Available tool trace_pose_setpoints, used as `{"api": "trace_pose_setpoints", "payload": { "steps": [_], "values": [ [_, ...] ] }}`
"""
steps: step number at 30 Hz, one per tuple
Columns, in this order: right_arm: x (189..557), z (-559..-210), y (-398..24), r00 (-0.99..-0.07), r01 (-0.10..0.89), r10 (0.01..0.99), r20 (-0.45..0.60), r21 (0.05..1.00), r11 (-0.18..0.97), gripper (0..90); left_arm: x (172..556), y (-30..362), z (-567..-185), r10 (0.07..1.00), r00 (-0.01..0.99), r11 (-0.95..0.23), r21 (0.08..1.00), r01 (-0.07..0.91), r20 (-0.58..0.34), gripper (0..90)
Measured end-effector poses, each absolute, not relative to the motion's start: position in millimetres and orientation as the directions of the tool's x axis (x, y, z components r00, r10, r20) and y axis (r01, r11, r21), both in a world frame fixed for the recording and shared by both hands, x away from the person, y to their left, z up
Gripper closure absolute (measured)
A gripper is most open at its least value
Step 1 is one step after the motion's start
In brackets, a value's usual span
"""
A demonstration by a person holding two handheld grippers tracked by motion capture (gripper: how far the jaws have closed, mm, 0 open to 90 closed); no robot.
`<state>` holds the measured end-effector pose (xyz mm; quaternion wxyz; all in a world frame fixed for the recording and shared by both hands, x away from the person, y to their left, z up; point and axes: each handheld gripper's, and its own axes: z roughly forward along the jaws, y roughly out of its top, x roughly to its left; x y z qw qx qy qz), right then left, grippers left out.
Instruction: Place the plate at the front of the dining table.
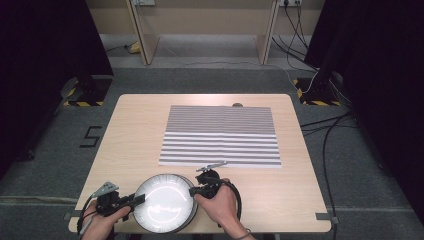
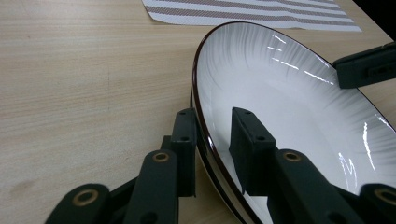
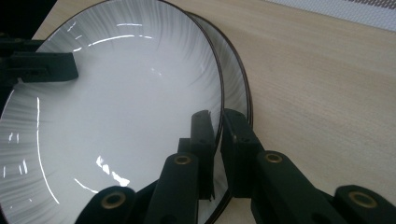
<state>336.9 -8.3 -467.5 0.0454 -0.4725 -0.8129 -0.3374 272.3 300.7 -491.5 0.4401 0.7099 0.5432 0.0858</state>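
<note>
Two white plates with dark rims are stacked at the table's near edge; the top plate [image 1: 162, 202] sits slightly off the lower plate [image 3: 240, 88]. My left gripper [image 1: 140, 199] is at the stack's left rim. In the left gripper view its jaws [image 2: 212, 126] stand open astride the rim, one outside and one over the top plate [image 2: 289, 107]. My right gripper [image 1: 192, 191] is at the right rim. In the right gripper view it [image 3: 218, 121] is shut on the top plate's [image 3: 126, 107] rim.
A grey-and-white striped placemat [image 1: 220, 135] lies flat on the middle and far part of the wooden table [image 1: 135, 130]. Bare wood runs between the mat and the plates. Black stands and cables are on the floor around the table.
</note>
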Motion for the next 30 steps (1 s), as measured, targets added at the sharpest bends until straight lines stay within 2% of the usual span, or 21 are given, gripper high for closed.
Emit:
{"api": "trace_pose_setpoints", "payload": {
  "steps": [7, 14, 16, 19, 22, 26, 30],
  "values": [
    [333.1, -470.4, -3.8, -0.531, 0.826, 0.726, 0.438, 0.459, 0.327, 71.8, 267.8, 299.4, -491.2, 0.852, 0.396, -0.027, 0.725, 0.689, -0.344, 70.7],
    [330.0, -469.4, -6.4, -0.513, 0.842, 0.716, 0.472, 0.437, 0.315, 68.1, 265.2, 298.7, -490.4, 0.856, 0.401, -0.039, 0.731, 0.681, -0.327, 70.6],
    [330.1, -468.6, -6.2, -0.490, 0.859, 0.723, 0.488, 0.410, 0.305, 68.9, 264.7, 297.0, -488.9, 0.863, 0.401, -0.055, 0.732, 0.679, -0.307, 70.5],
    [330.9, -467.9, -5.5, -0.478, 0.867, 0.734, 0.483, 0.394, 0.305, 72.2, 265.0, 296.3, -489.3, 0.861, 0.385, -0.033, 0.719, 0.694, -0.332, 70.8],
    [331.2, -469.5, -7.2, -0.468, 0.870, 0.745, 0.475, 0.397, 0.294, 81.1, 265.9, 297.3, -489.8, 0.857, 0.369, -0.010, 0.705, 0.709, -0.359, 71.7],
    [333.3, -473.2, -13.1, -0.436, 0.886, 0.733, 0.522, 0.394, 0.246, 83.6, 266.5, 296.4, -486.8, 0.867, 0.360, -0.010, 0.709, 0.705, -0.346, 76.1],
    [334.9, -474.0, -11.8, -0.451, 0.872, 0.738, 0.501, 0.425, 0.244, 84.3, 267.5, 296.6, -487.3, 0.868, 0.352, 0.001, 0.710, 0.704, -0.351, 77.4]
  ]
}}
